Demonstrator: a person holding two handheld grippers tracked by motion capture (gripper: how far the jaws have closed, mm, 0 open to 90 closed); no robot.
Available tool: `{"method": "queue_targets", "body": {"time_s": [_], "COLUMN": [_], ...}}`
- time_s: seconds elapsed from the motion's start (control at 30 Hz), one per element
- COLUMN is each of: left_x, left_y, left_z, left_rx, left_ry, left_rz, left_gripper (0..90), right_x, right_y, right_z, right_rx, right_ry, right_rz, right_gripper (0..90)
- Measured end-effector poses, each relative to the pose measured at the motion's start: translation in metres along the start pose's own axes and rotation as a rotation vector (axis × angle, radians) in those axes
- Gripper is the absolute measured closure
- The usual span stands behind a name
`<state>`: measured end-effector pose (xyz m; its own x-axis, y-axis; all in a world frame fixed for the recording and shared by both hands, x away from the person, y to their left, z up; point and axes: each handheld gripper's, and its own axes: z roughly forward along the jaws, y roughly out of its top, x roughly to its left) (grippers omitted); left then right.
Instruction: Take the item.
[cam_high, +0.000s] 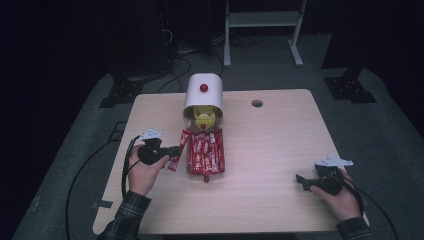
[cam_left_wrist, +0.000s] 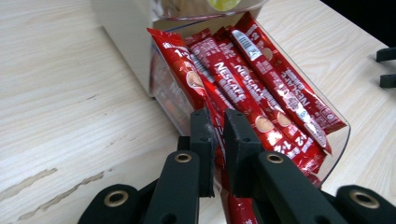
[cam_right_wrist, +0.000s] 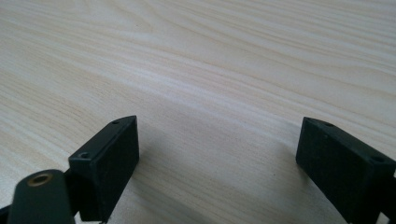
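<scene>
Red coffee sachets (cam_left_wrist: 261, 88) in the clear tray, approx. 12 to 3 o'clock from the left gripper (cam_left_wrist: 218, 135), carry white "NESCAFÉ" lettering, printed lengthwise. Some also show "1+2" near the lower end, e.g. one at 3 o'clock. A barcode sits at the top of the rightmost sachet. Smaller print is too blurred to read.

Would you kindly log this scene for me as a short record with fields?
Surface: light wooden table
Left gripper: shut on a red Nescafe sachet
Other sachets: lying in the clear tray
Dispenser: white, red knob, at the tray's far end
Right gripper: open, over bare table, holding nothing
</scene>
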<state>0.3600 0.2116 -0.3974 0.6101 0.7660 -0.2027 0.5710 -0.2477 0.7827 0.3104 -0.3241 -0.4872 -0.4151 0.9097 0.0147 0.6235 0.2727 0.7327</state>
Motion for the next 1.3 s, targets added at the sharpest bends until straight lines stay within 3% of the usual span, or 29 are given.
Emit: {"method": "queue_targets", "body": {"time_s": [0.77,1.3], "left_x": [0.022,0.034], "left_y": [-0.008,-0.015], "left_z": [-0.009,0.000], "left_rx": [-0.003,0.043], "left_ry": [0.062,0.096], "left_rz": [-0.043,-0.055], "left_gripper": [83.0,83.0], "right_x": [0.000,0.000], "right_y": [0.000,0.000], "right_z": [0.000,0.000], "right_rx": [0.000,0.000], "right_ry": [0.000,0.000], "right_rz": [0.000,0.000], "right_gripper": [12.1,12.1]}}
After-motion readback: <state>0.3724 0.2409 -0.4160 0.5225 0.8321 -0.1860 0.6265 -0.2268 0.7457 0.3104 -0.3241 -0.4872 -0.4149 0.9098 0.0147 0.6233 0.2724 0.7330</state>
